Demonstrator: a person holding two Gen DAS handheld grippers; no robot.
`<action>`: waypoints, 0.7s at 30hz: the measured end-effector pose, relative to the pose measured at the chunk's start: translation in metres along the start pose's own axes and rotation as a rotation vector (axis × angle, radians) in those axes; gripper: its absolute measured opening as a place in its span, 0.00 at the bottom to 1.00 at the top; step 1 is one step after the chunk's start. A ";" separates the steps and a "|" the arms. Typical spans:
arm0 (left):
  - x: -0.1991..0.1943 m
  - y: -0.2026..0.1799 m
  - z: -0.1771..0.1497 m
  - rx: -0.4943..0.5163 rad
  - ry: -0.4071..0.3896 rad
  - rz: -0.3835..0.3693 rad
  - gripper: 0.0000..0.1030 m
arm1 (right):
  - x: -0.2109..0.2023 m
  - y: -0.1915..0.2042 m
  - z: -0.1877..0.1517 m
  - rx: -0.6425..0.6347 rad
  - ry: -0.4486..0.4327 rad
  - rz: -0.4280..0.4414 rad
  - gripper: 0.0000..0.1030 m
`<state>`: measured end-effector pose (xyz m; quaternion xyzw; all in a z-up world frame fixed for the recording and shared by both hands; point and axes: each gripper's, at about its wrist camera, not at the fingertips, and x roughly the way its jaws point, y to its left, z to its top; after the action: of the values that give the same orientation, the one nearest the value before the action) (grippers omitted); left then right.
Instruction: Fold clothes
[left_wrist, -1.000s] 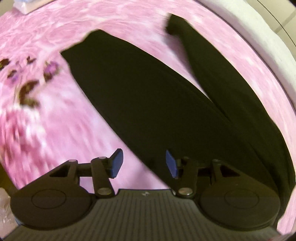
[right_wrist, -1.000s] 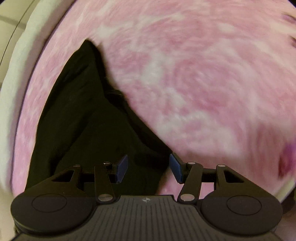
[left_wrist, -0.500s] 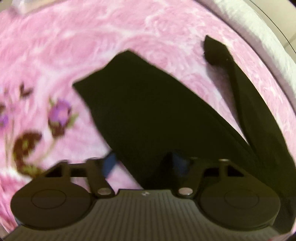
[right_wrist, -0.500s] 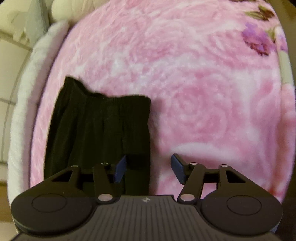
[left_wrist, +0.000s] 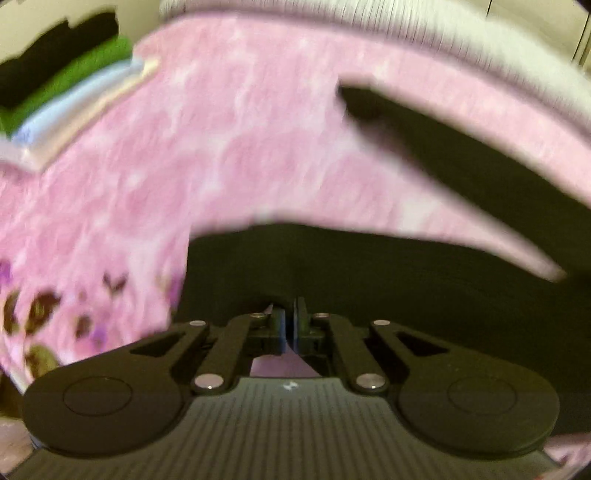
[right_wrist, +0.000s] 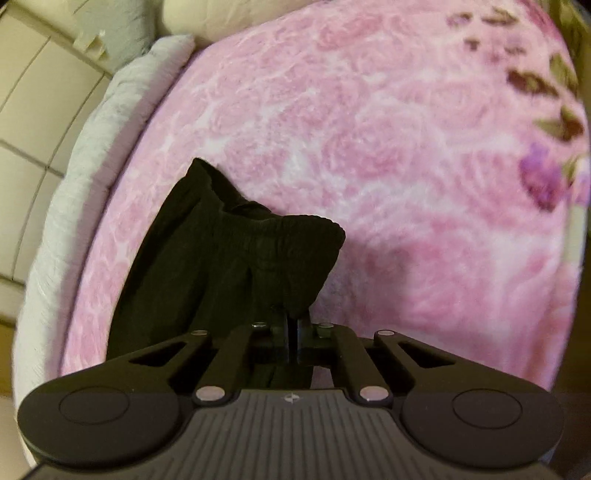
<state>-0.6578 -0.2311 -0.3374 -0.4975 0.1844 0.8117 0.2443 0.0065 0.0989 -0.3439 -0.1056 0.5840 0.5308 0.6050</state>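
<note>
Both jaws clamped on black trousers (right_wrist: 236, 258).

One black trousers (right_wrist: 229, 258), one pink blanket (right_wrist: 406, 147), two tongs (left_wrist: 290, 325).

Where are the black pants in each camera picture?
Left wrist: black pants fill the right and lower middle, legs spreading to the right.
Right wrist: black pants lie left of centre, waistband on top.
Shared landmark: pink flowered blanket beneath them.
</note>
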 end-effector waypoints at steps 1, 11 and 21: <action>0.012 -0.003 -0.007 0.033 0.037 0.025 0.05 | 0.006 -0.002 0.001 -0.020 0.020 -0.030 0.03; -0.034 -0.070 -0.003 0.295 0.054 0.084 0.14 | -0.004 -0.034 -0.003 0.040 0.063 -0.151 0.43; -0.064 -0.309 -0.006 0.568 0.100 -0.434 0.18 | -0.007 -0.046 0.050 -0.069 0.013 0.019 0.23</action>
<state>-0.4492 0.0033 -0.2999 -0.4764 0.3044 0.6321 0.5300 0.0730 0.1135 -0.3460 -0.1241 0.5702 0.5557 0.5922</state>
